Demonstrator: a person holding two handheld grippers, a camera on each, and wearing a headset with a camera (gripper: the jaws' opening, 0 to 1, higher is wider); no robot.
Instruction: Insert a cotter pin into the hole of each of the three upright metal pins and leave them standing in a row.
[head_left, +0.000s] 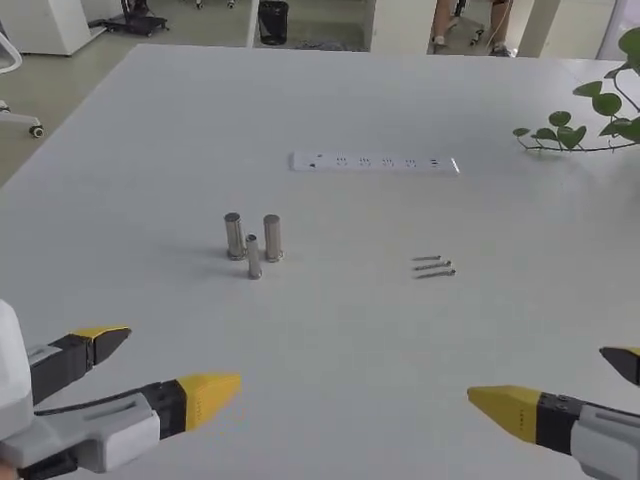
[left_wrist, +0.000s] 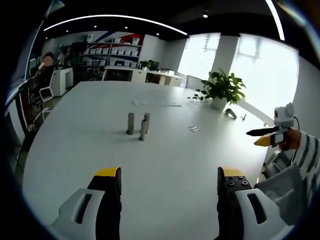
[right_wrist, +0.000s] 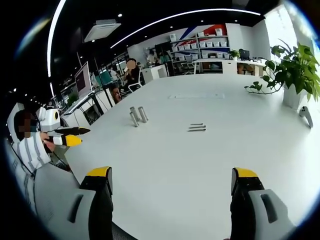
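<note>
Your left gripper (head_left: 170, 362) and right gripper (head_left: 545, 378) both hover low over the near side of the table (head_left: 340, 330). Their jaws are spread wide, holding nothing and touching nothing. The three metal pins (head_left: 252, 243) stand upright in a tight cluster near the middle of the table, more a triangle than a row. The front one is just beside the other two, and you cannot tell whether it touches them. The three cotter pins (head_left: 433, 266) lie flat, side by side, well apart to the right of the cluster. Expect trouble first at those cotter pins. They are thin and lie close together on a smooth top, so wide jaws may skid over them or pinch two at once. The metal pins are the next risk: crowded as they are, reaching for one could tip its neighbours and send them rolling. Their holes are too small to make out from here. If you push a cotter pin in off-line, it will likely glance off and topple the metal pin unless your other gripper steadies it.
</note>
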